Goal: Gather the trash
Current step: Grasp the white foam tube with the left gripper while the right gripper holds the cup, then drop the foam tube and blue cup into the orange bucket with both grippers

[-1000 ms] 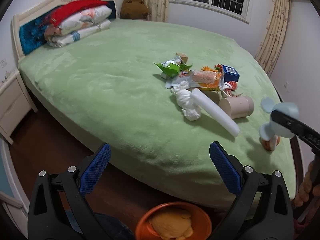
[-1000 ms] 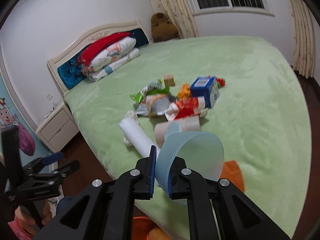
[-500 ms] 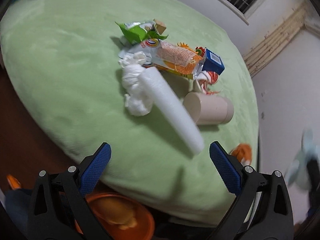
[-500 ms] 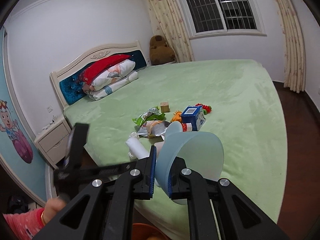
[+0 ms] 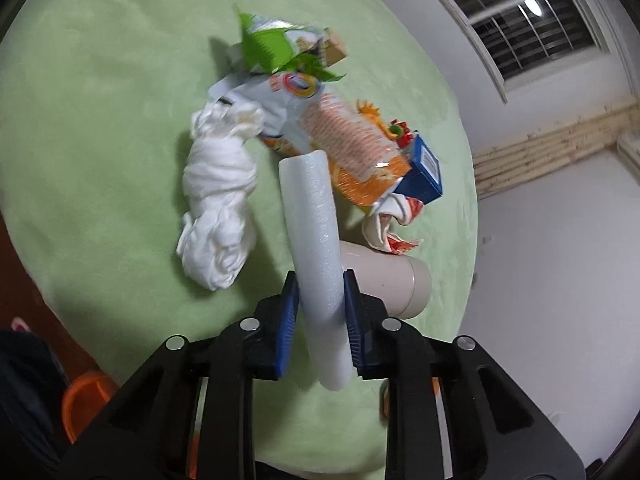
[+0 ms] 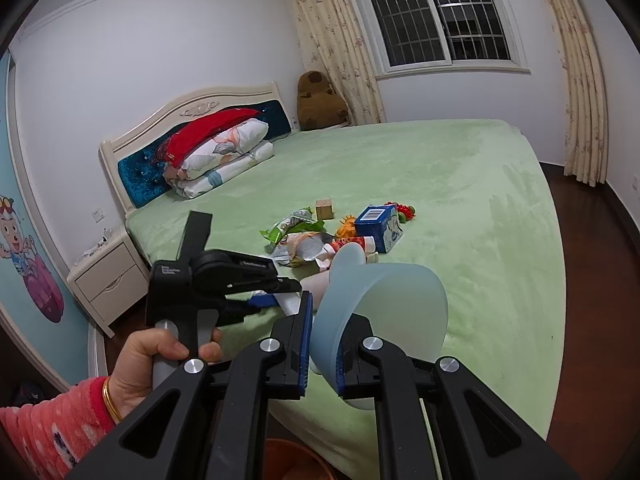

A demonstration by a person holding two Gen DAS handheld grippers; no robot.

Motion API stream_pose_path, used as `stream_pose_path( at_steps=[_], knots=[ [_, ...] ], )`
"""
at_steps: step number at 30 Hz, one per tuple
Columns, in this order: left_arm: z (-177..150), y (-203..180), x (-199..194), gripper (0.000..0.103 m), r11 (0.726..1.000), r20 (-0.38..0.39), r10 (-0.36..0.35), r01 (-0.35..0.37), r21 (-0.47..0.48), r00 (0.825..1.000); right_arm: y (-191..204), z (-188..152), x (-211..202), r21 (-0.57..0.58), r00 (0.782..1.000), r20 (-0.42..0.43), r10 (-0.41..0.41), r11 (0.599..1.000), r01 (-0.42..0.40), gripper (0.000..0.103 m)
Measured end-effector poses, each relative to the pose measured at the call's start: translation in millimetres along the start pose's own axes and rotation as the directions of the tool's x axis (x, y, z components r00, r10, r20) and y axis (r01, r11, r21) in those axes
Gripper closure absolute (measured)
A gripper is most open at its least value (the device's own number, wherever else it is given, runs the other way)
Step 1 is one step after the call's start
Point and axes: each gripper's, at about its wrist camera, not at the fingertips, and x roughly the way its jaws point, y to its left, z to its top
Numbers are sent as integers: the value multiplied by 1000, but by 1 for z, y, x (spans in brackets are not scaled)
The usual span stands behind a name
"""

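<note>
My left gripper [image 5: 320,314] is shut on a white foam tube [image 5: 312,240] that lies on the green bed [image 5: 100,100]. Beside the tube lie a crumpled white tissue wad [image 5: 220,204], a beige paper cup [image 5: 388,286] on its side, an orange snack bag [image 5: 352,152], a green wrapper [image 5: 272,46] and a blue carton [image 5: 424,176]. My right gripper [image 6: 322,344] is shut on a pale blue plastic cup [image 6: 384,308], held above the bed's near edge. The left gripper also shows in the right wrist view [image 6: 224,280], at the trash pile [image 6: 320,240].
An orange bin shows below the bed edge in the left wrist view [image 5: 84,404] and the right wrist view [image 6: 296,460]. Pillows [image 6: 216,152] and a headboard stand at the far end. A white nightstand [image 6: 108,276] stands left of the bed. A brown plush toy [image 6: 320,100] sits by the curtain.
My left gripper has moved in over the bed and closed on the white foam tube. My right gripper has drawn back a little, still holding the blue cup.
</note>
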Motion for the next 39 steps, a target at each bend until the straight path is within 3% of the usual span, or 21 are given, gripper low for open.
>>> stream_pose_path(
  at_steps=[7, 12, 18, 21, 26, 30, 33, 36, 39],
  knots=[
    [-4, -9, -15, 89, 998, -8, -21, 21, 66, 1000, 2, -2, 0, -4, 1000, 7, -5, 1000, 5, 94],
    [-15, -21, -40, 90, 984, 17, -29, 26, 174, 999, 7, -2, -2, -7, 1000, 11, 1, 1000, -1, 94],
    [-34, -35, -78, 89, 942, 29, 3, -12, 334, 1000, 18, -3, 2, -32, 1000, -2, 17, 999, -18, 94],
    [-46, -34, -93, 89, 907, 17, 21, -27, 420, 1000, 29, -10, 5, -47, 998, -31, 47, 998, -48, 94],
    [-78, -6, -109, 89, 852, -62, 78, -35, 522, 995, 56, -36, 16, -99, 986, -133, 101, 988, -115, 94],
    [-104, 31, -104, 89, 827, -155, 166, -52, 560, 974, 73, -75, 35, -123, 949, -285, 133, 977, -174, 94],
    [-121, 62, -83, 89, 823, -230, 235, -68, 564, 944, 78, -111, 58, -110, 901, -415, 130, 975, -191, 94],
    [-137, 96, -51, 89, 825, -284, 316, -114, 553, 905, 78, -146, 82, -76, 842, -524, 125, 978, -193, 94],
    [-150, 130, -9, 89, 829, -361, 391, -153, 538, 847, 75, -176, 107, -54, 787, -608, 104, 984, -171, 94]
  ],
)
